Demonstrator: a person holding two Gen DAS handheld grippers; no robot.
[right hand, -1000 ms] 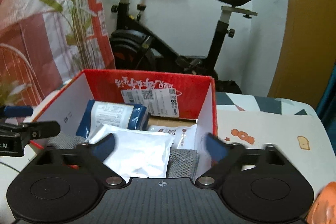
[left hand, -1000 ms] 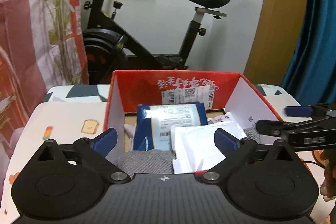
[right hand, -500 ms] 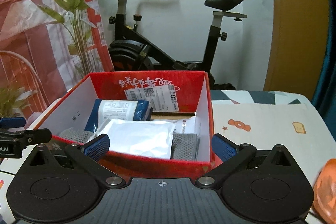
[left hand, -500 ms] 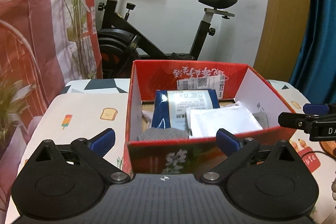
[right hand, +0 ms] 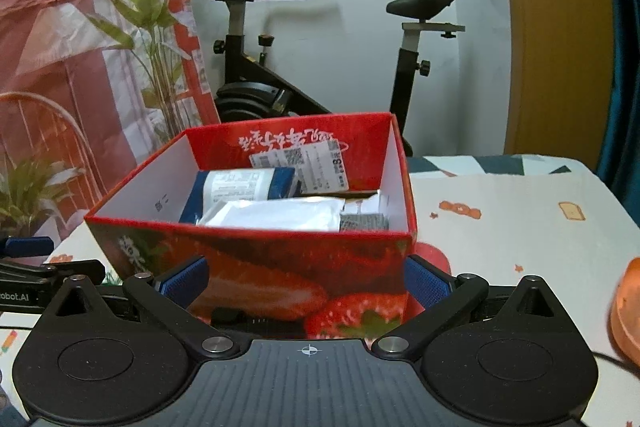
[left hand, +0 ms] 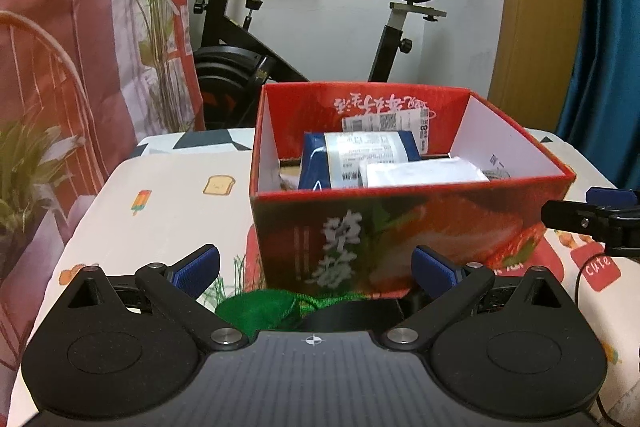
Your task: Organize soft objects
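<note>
In the left wrist view, we risk snagging the green mesh bundle (left hand: 260, 309) lying just below and between our left gripper (left hand: 316, 265) jaws, which gape wide and hold nothing. In the right wrist view, our right gripper (right hand: 306, 279), equally wide and empty, could nudge the red strawberry-printed cardboard box (right hand: 280, 275) directly ahead, shifting its white soft packet (right hand: 276, 213).

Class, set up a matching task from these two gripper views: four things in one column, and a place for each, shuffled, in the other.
Things:
1. white pouch
2. green net
3. exercise bike
4. toast print

Places:
A. behind the table, by the wall
B. inside the red box
C. on the tablecloth, left of the box
D. in front of the box, between the left gripper fingers

Pairs: 1-B, 2-D, 3-A, 4-C
</note>
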